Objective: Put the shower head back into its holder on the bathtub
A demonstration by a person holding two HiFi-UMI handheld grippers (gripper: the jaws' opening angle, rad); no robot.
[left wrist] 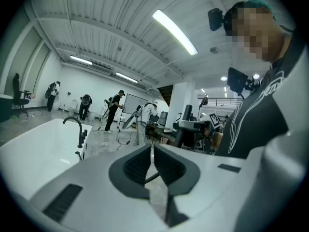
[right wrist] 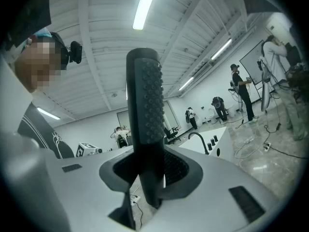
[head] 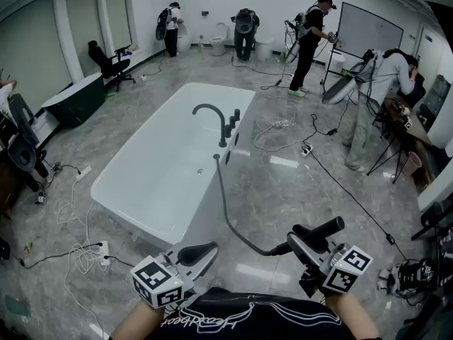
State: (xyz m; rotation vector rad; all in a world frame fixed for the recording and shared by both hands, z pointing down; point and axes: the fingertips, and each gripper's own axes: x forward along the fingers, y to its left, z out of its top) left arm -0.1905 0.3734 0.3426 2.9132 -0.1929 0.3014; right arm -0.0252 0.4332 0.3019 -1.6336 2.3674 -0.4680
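Observation:
The white bathtub (head: 159, 176) stands in the middle of the floor, with a black arched faucet (head: 210, 113) and small black knobs (head: 232, 122) on its right rim. A dark hose (head: 230, 214) runs from the tub's side to the black shower head (head: 318, 231). My right gripper (head: 306, 245) is shut on the shower head, well short of the tub. In the right gripper view the nubbed shower head (right wrist: 146, 110) stands upright between the jaws of the right gripper (right wrist: 147, 178). My left gripper (head: 197, 253), the left gripper (left wrist: 152, 164) in its own view, is shut and holds nothing.
Cables and a power strip (head: 99, 250) lie on the floor left of the tub, and more cords (head: 283, 129) on its right. Several people (head: 308, 41) work at the back and right. An office chair (head: 106, 64) and a whiteboard (head: 368, 30) stand farther off.

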